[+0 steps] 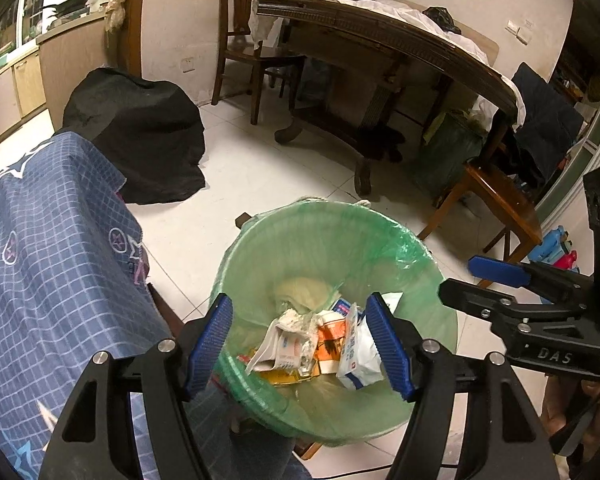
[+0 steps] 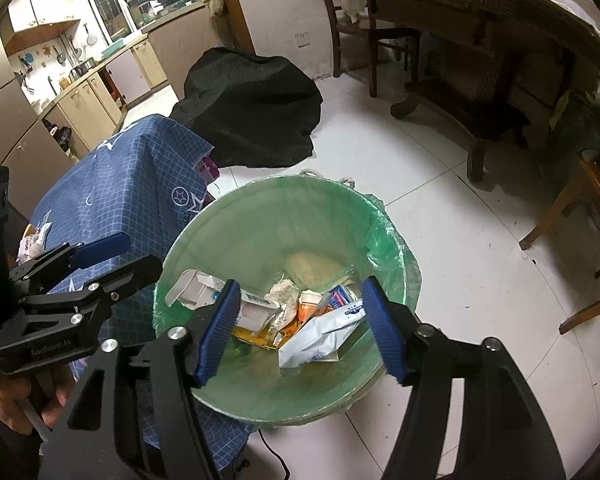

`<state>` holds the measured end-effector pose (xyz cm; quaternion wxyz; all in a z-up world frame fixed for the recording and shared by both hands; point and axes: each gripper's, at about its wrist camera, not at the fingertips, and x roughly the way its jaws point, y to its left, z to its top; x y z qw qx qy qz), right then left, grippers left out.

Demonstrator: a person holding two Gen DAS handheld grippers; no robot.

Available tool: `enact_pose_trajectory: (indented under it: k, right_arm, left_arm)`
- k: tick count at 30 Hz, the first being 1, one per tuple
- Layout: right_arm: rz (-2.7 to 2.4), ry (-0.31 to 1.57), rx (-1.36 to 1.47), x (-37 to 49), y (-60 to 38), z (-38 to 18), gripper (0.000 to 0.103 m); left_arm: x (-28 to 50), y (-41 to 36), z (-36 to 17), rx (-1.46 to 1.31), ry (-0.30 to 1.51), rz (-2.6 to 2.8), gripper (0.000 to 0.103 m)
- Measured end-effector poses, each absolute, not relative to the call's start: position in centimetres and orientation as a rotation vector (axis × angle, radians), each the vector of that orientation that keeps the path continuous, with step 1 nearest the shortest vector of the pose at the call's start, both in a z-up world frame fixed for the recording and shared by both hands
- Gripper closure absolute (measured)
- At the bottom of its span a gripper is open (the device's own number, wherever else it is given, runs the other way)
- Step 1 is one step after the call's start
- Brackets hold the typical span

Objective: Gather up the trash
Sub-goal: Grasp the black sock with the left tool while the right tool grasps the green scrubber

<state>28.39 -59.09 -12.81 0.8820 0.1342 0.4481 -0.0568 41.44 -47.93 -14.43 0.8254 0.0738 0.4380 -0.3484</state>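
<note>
Left edge of both views: a blue checked cloth (image 1: pixel 56 264) drapes over some furniture, and a black cover (image 1: pixel 140 136) sits on the floor in the upper left behind it. Your left gripper (image 1: pixel 306 346) occupies the lower centre of its own view, fingers spread wide with nothing between them, hovering above the green-lined bin (image 1: pixel 420 264). Centre of frame: the trash (image 1: pixel 320 344) lies at the bottom of the bin, a mix of paper wrappers, an orange carton and a white packet (image 2: pixel 320 336). Your right gripper (image 2: pixel 296 330) is likewise released and empty over the same bin; in the left wrist view it shows at the right edge, jaws apart. Right side: a wooden table (image 1: pixel 380 28) and chairs fill the upper right, floor tiles below. Judgement: several pieces are already deposited, neither gripper carries anything, and no loose litter is clearly visible on the floor shown, so remaining work cannot be confirmed.
</note>
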Motion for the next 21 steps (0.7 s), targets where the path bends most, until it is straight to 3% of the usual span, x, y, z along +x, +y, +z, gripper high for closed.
enact_pose_trajectory:
  k: [5,11,21]
  right_arm:
    - [-0.113,0.769,0.223,25.3,-56.2,-10.6,0.016]
    - [-0.003,0.659,0.154,22.4,-49.5,-9.6,0.013]
    - [0.184,0.713,0.134,24.8,-40.0,-11.2,0.012]
  left_arm:
    - [40.5,-43.4,-13.1,0.159,0.887,-0.732,0.030]
    - [41.1,-28.2,-11.2,0.079,0.829,-0.575,0.027]
    - [42.3,2.8,-10.9,-0.101,0.755,-0.078,0.015]
